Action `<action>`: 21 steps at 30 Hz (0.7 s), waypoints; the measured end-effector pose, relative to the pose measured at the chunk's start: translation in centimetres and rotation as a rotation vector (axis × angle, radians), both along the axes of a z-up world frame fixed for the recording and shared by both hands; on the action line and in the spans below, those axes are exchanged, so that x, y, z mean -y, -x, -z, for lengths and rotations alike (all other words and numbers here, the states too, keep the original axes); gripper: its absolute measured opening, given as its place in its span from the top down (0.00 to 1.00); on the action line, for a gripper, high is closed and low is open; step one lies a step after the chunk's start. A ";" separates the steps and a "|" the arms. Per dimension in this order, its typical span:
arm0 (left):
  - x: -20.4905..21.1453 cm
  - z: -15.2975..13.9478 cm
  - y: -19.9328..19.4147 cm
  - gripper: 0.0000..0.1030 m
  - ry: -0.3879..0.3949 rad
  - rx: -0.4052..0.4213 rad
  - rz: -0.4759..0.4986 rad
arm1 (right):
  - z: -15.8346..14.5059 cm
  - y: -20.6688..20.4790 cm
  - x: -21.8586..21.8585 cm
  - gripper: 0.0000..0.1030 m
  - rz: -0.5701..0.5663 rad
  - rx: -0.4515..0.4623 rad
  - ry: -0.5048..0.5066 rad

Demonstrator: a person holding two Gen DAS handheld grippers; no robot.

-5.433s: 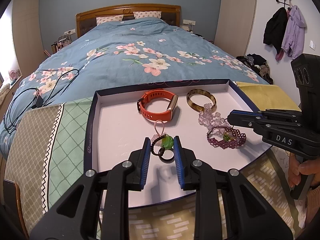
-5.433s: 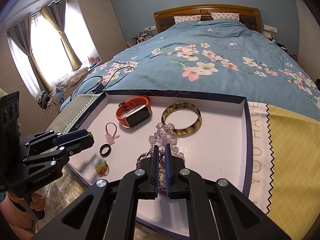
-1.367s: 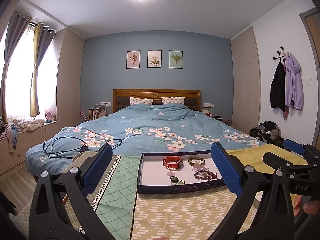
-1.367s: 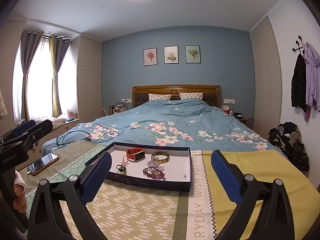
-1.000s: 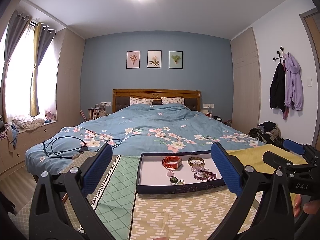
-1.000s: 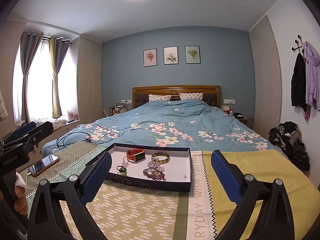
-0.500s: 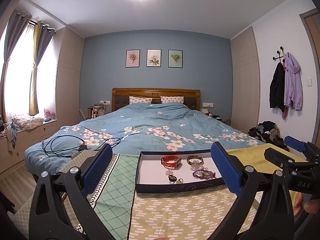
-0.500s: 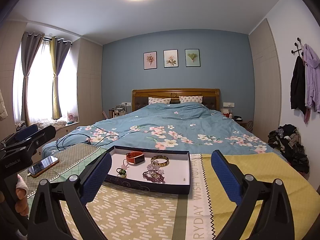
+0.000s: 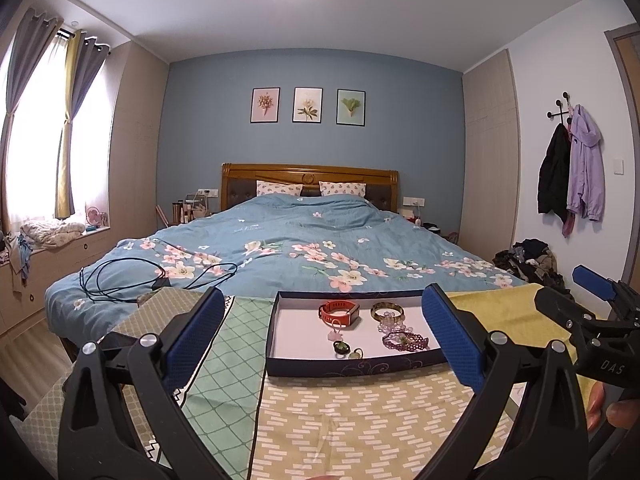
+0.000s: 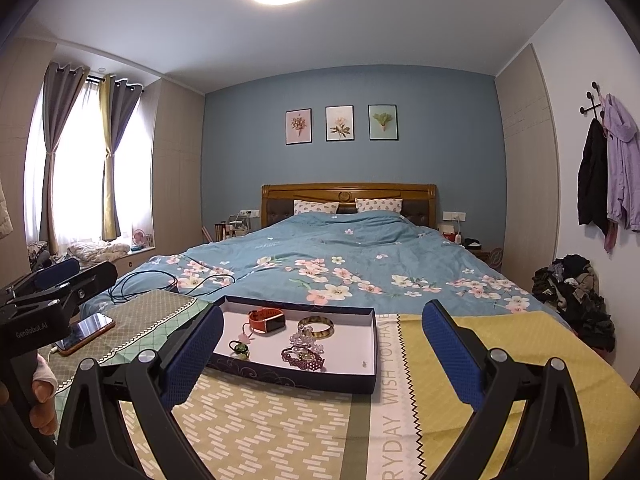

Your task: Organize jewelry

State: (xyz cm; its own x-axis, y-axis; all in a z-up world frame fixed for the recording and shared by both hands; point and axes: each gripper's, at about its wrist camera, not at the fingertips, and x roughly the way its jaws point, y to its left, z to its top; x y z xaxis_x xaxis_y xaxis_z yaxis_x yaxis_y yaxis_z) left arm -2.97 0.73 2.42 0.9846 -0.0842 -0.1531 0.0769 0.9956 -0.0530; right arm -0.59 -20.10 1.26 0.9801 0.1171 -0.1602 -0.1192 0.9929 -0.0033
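Observation:
A shallow navy tray (image 9: 352, 369) (image 10: 296, 378) with a white floor sits on the patterned cloth at the foot of the bed. In it lie an orange watch (image 9: 339, 311) (image 10: 267, 319), a brown bangle (image 9: 386, 310) (image 10: 316, 326), clear crystal beads (image 9: 390, 324) (image 10: 305, 339), a purple bead bracelet (image 9: 405, 340) (image 10: 302, 357), a pink charm (image 9: 334, 333) (image 10: 244, 337) and a green-stone ring (image 9: 342, 347) (image 10: 239, 348). My left gripper (image 9: 320, 336) and right gripper (image 10: 322, 340) are both wide open, empty, held well back from the tray.
A phone (image 10: 85, 333) lies on the cloth left of the tray, and black cables (image 9: 120, 280) trail across the blue floral bed (image 9: 304, 256). A clothes pile (image 10: 572, 292) is on the floor at right. A hand (image 9: 616, 412) holds the right gripper's handle.
Since 5.4 s ago both grippers have drawn far back from the tray and opened wide. Over the last second the views only drift slightly.

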 end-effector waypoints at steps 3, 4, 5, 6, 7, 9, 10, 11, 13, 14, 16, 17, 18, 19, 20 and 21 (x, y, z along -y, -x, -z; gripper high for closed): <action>0.0 0.1 -0.1 0.06 0.006 -0.008 -0.001 | 0.0 0.0 0.1 0.07 0.001 0.000 0.001; 0.0 0.1 -0.1 0.06 0.006 -0.009 -0.002 | 0.0 -0.1 0.0 0.07 0.001 -0.002 0.002; -0.1 0.0 -0.1 0.06 0.005 -0.011 -0.002 | 0.0 0.0 0.1 0.07 0.001 -0.001 0.001; 0.0 0.1 -0.2 0.06 0.005 -0.013 -0.001 | 0.0 0.0 0.1 0.07 0.001 0.001 0.000; 0.0 0.1 -0.2 0.06 0.004 -0.014 -0.001 | 0.0 -0.1 0.1 0.07 0.000 0.001 -0.001; 0.0 0.0 -0.2 0.06 0.003 -0.013 -0.001 | 0.0 -0.1 0.1 0.07 0.001 0.003 -0.001; 0.0 0.0 -0.2 0.06 0.002 -0.013 -0.001 | 0.0 -0.1 0.1 0.07 0.000 0.003 -0.001; 0.0 0.1 -0.2 0.06 0.001 -0.014 -0.001 | 0.0 -0.1 0.1 0.07 0.001 0.003 -0.001; 0.0 0.1 -0.2 0.06 0.002 -0.015 -0.001 | 0.0 0.0 0.1 0.07 0.002 0.008 -0.002; 0.0 0.1 -0.2 0.06 0.002 -0.015 -0.001 | 0.0 -0.1 0.1 0.07 0.003 0.006 -0.002; 0.0 0.1 -0.2 0.06 0.002 -0.014 -0.001 | 0.0 0.0 0.1 0.07 0.003 0.009 -0.003; 0.1 0.1 -0.3 0.06 0.002 -0.014 -0.001 | 0.0 -0.1 0.0 0.07 0.002 0.007 -0.003; 0.1 0.1 -0.3 0.06 0.001 -0.015 -0.002 | 0.0 -0.1 0.1 0.07 0.003 0.007 -0.003; 0.1 0.1 -0.3 0.06 0.001 -0.015 -0.001 | 0.1 -0.1 0.1 0.07 0.002 0.007 -0.003; 0.1 0.1 -0.3 0.06 0.002 -0.015 0.000 | 0.1 -0.1 0.1 0.07 0.003 0.007 -0.002; 0.1 0.1 -0.3 0.06 0.001 -0.014 -0.001 | 0.1 -0.1 0.1 0.07 0.004 0.008 -0.003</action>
